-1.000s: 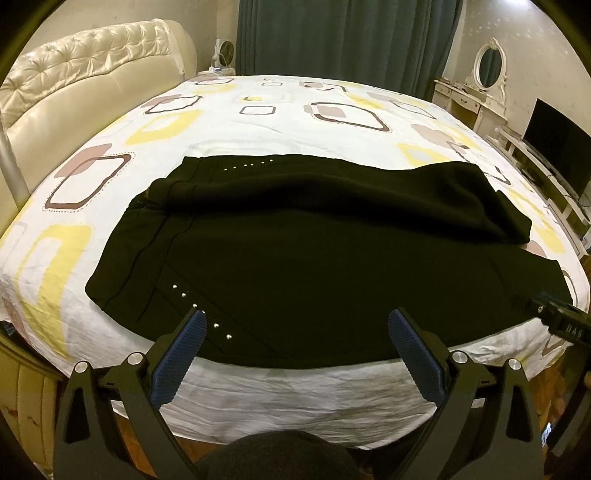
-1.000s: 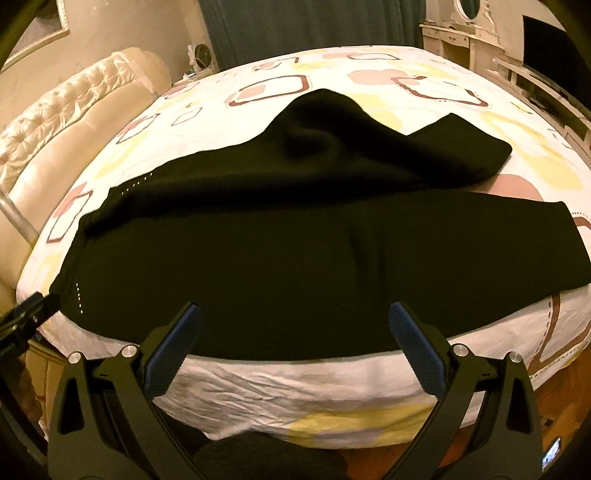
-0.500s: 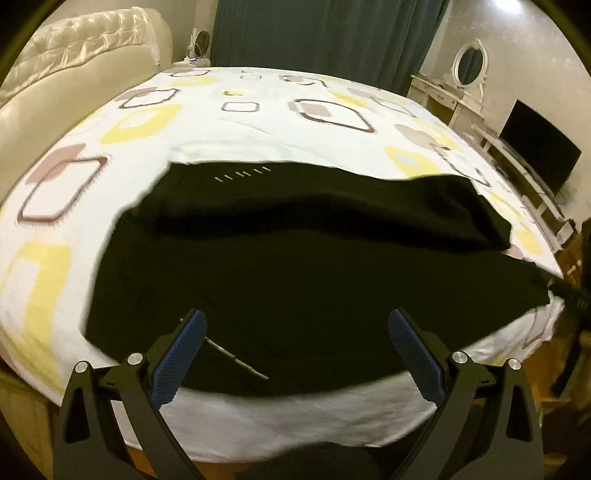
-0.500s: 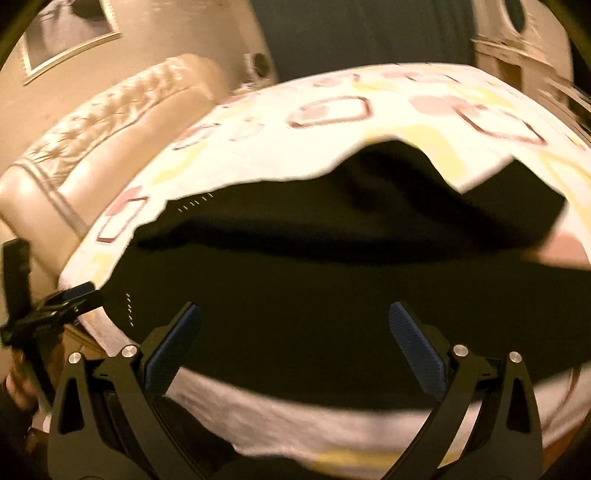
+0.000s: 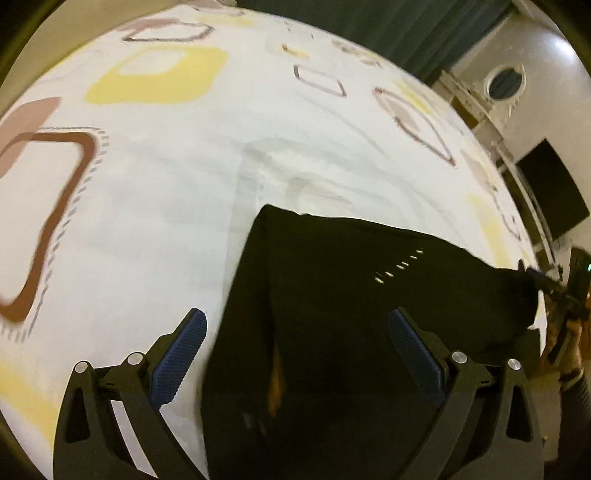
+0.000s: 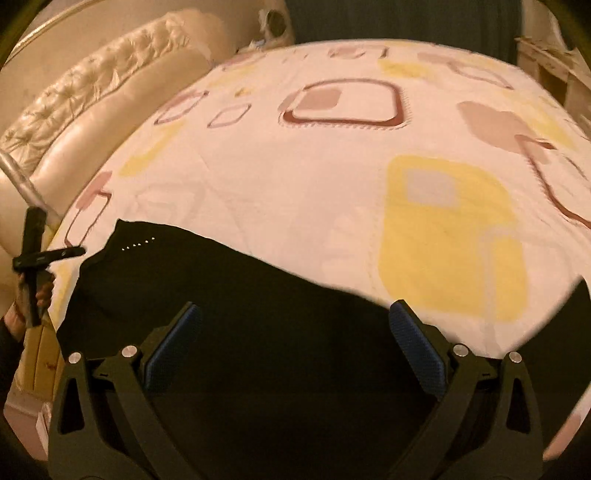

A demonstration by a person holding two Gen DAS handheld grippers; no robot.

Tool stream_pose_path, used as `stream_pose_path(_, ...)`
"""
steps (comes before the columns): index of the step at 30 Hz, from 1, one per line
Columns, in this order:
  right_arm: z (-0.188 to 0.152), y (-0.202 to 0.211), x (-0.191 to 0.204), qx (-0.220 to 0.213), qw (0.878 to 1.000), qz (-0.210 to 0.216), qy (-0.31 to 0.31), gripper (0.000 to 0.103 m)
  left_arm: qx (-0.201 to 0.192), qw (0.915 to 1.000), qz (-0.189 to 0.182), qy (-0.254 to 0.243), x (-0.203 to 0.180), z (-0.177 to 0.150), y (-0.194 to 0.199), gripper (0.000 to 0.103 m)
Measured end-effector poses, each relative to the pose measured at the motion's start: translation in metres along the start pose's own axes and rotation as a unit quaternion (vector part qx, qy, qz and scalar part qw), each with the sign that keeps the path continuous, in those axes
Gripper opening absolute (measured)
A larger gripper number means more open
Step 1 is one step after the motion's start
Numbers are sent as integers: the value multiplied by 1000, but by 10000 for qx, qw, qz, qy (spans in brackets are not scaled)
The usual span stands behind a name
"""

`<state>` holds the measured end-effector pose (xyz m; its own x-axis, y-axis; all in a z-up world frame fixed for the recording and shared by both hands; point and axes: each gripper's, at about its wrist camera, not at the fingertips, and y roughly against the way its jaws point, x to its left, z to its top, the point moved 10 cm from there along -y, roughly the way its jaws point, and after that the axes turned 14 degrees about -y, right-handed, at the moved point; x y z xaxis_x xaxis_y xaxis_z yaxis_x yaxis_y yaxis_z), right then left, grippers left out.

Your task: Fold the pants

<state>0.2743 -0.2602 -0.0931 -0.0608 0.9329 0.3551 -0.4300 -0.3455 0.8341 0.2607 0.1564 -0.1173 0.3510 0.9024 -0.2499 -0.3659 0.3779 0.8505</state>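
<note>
bed (image 6: pixel 332 177): white cover with yellow, pink and brown rounded squares; fills most of both views, blurred in places
headboard (image 6: pixel 96 99): cream, tufted, at the bed's left end in the right wrist view
curtain (image 5: pixel 388 26): dark teal, behind the bed's far edge
TV (image 5: pixel 554 195): black screen, off the bed's right side in the left wrist view
dresser mirror (image 5: pixel 504 83): oval, beyond the bed's far right corner, next to the curtain
pants (image 5: pixel 351 314): black, lying on the bed's near edge, spread along that edge; row of small silver studs (image 5: pixel 399 264) on top; one fabric corner points away from the near edge toward bed centre
pants, right wrist view (image 6: pixel 258 332): same black cloth across the near edge of the bed, studs near its left end
left tongs (image 5: pixel 297 354): open wide, blue pads (image 5: pixel 181 354) apart, hovering over the pants at the bed's near edge; nothing between them, contact with cloth can't tell
right tongs (image 6: pixel 295 350): open wide, over the pants at the bed's near edge, gripping nothing
left tongs seen from right wrist (image 6: pixel 48 254): off the bed's left corner, held in a hand; state unreadable from there
</note>
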Motion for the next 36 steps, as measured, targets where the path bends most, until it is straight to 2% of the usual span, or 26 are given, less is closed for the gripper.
stream_pose_path(5,16,-32,-5,385,9982,-250,384,101,266,9992,-298,-19,8,17,-32,98)
stream_pose_path(11,10,-56,-14,974,9923,-370,677,101,339,9979,-542,-121,9,27,-39,96)
stream_pose_path(13,4,-61,-15,1169,9899,-348,718,101,363,9979,-481,-217,7,28,-41,75)
stream_pose_path(14,-1,-63,-16,1270,9884,-367,751,101,382,9984,-324,-277,10,30,-44,59)
stream_pose_path(15,-8,-66,-15,1381,9866,-353,795,91,412,9986,-156,-298,13,30,-45,55)
stream_pose_path(16,-11,-68,-14,1425,9853,-400,855,78,428,9985,-137,-306,16,32,-46,54)
stream_pose_path(17,-13,-68,-15,1353,9839,-602,1000,59,419,9986,-111,-318,17,32,-45,48)
stream_pose_path(18,-13,-65,-14,1321,9845,-573,1005,45,397,9986,-150,-315,18,32,-43,30)
stream_pose_path(19,-13,-61,-11,1320,9865,-409,882,31,390,9987,-225,-250,19,32,-42,20)
stream_pose_path(20,-10,-56,-11,1290,9884,-353,721,8,354,9987,-331,-155,18,33,-40,12)
stream_pose_path(22,0,-43,-9,1019,9915,-374,723,8,157,9992,-351,-119,15,38,-29,7)
stream_pose_path(24,2,-28,-2,784,9928,-373,821,7,-44,9993,-333,-181,12,43,-18,6)
stream_pose_path(29,-3,30,30,-130,9939,-248,1067,7,-624,9966,-521,-150,-1,50,26,6)
stream_pose_path(33,-34,73,49,-601,9888,-288,1338,7,-1023,9921,-722,-126,-18,40,61,6)
stream_pose_path(36,-66,93,54,-668,9877,-165,1404,7,-1186,9897,-778,-211,-32,24,81,6)
